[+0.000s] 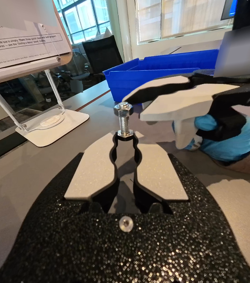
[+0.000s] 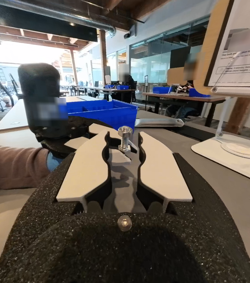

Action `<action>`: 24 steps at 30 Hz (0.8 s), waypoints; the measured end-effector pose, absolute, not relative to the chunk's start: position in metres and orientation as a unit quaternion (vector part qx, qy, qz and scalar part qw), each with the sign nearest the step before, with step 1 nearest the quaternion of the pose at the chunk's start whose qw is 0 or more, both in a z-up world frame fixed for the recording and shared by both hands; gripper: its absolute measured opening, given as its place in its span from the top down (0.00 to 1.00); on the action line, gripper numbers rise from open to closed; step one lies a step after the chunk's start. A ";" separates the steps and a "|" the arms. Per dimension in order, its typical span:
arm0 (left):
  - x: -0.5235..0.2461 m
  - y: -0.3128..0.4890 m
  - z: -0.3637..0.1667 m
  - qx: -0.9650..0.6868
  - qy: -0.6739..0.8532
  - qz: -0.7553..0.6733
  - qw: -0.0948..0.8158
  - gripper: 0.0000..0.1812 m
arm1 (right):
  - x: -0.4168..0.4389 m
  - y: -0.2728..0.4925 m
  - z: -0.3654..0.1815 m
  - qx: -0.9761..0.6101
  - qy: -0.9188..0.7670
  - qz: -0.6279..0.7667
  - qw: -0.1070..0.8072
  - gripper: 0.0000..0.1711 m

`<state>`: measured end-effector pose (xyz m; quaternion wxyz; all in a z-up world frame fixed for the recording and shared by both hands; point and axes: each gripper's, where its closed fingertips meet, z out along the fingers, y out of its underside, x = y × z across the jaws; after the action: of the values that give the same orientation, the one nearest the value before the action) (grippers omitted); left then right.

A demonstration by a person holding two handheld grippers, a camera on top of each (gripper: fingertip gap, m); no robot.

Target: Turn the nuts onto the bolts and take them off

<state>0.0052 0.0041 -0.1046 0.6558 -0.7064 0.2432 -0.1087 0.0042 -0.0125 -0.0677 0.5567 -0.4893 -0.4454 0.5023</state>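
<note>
Only my left wrist view shows how my left gripper (image 1: 125,136) grips: its fingertips are closed on the hex head at the bottom of the bolt (image 1: 124,122), which stands upright above the grey table (image 1: 21,176) with its threaded end up. Just under that top end sits the nut (image 1: 123,110). From the bolt's right my right gripper (image 1: 132,107) comes in, one fingertip touching the nut's upper edge, the other just below and beside it.

My right wrist view gives what that one hides: my right gripper (image 2: 123,134) has its jaws well apart, with the nut (image 2: 125,130) between the tips and clear gaps on both sides, so it clamps nothing. Behind the bolt (image 2: 124,141) there stands the blue bin (image 2: 106,113); the white base of the sign stand (image 2: 228,154) lies to the bolt's right. My left gripper (image 2: 127,150) reaches the bolt from the left, held by a blue-gloved hand (image 2: 52,160).
</note>
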 end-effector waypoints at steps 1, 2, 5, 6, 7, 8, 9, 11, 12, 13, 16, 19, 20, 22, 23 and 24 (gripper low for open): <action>0.005 0.004 -0.105 -0.706 0.243 -0.109 0.656 0.90 | 0.002 -0.013 -0.070 -0.491 -0.449 0.502 0.552 0.80; 0.005 0.004 -0.105 -0.707 0.242 -0.109 0.656 0.90 | 0.001 -0.017 -0.071 -0.490 -0.457 0.507 0.542 0.80; 0.004 0.004 -0.104 -0.706 0.239 -0.113 0.657 0.90 | 0.005 -0.024 -0.069 -0.480 -0.459 0.539 0.517 0.89; 0.004 0.004 -0.104 -0.707 0.239 -0.113 0.656 0.90 | 0.007 -0.021 -0.067 -0.483 -0.450 0.540 0.522 0.87; 0.005 0.004 -0.105 -0.708 0.241 -0.112 0.655 0.90 | 0.008 -0.017 -0.065 -0.485 -0.440 0.537 0.532 0.85; 0.005 0.004 -0.105 -0.708 0.243 -0.110 0.654 0.90 | 0.009 -0.015 -0.064 -0.486 -0.434 0.534 0.539 0.82; 0.006 0.004 -0.105 -0.708 0.245 -0.109 0.654 0.90 | 0.009 -0.014 -0.064 -0.487 -0.432 0.531 0.542 0.80; 0.006 0.004 -0.106 -0.708 0.247 -0.106 0.654 0.90 | 0.006 -0.012 -0.066 -0.491 -0.434 0.521 0.547 0.77; 0.006 0.004 -0.106 -0.708 0.247 -0.106 0.653 0.90 | 0.004 -0.014 -0.067 -0.491 -0.440 0.520 0.543 0.78; 0.006 0.004 -0.106 -0.708 0.246 -0.106 0.653 0.90 | 0.003 -0.018 -0.069 -0.492 -0.450 0.522 0.532 0.81; 0.004 0.004 -0.104 -0.707 0.239 -0.112 0.656 0.90 | 0.007 -0.024 -0.066 -0.478 -0.459 0.529 0.530 0.90; 0.005 0.004 -0.105 -0.708 0.240 -0.112 0.655 0.90 | 0.008 -0.019 -0.066 -0.485 -0.449 0.518 0.542 0.86; 0.005 0.004 -0.105 -0.708 0.242 -0.111 0.655 0.90 | 0.007 -0.017 -0.066 -0.488 -0.446 0.514 0.547 0.84; 0.006 0.004 -0.105 -0.707 0.244 -0.108 0.654 0.90 | 0.006 -0.013 -0.067 -0.492 -0.442 0.507 0.552 0.81; 0.006 0.004 -0.105 -0.708 0.245 -0.107 0.654 0.90 | 0.004 -0.013 -0.068 -0.494 -0.444 0.508 0.548 0.81; 0.006 0.004 -0.105 -0.708 0.245 -0.107 0.654 0.90 | 0.003 -0.015 -0.069 -0.495 -0.449 0.513 0.539 0.81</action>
<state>0.0058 0.0045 -0.1055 0.6539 -0.7078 0.2447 -0.1074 0.0033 -0.0151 -0.0692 0.5388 -0.4951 -0.4485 0.5133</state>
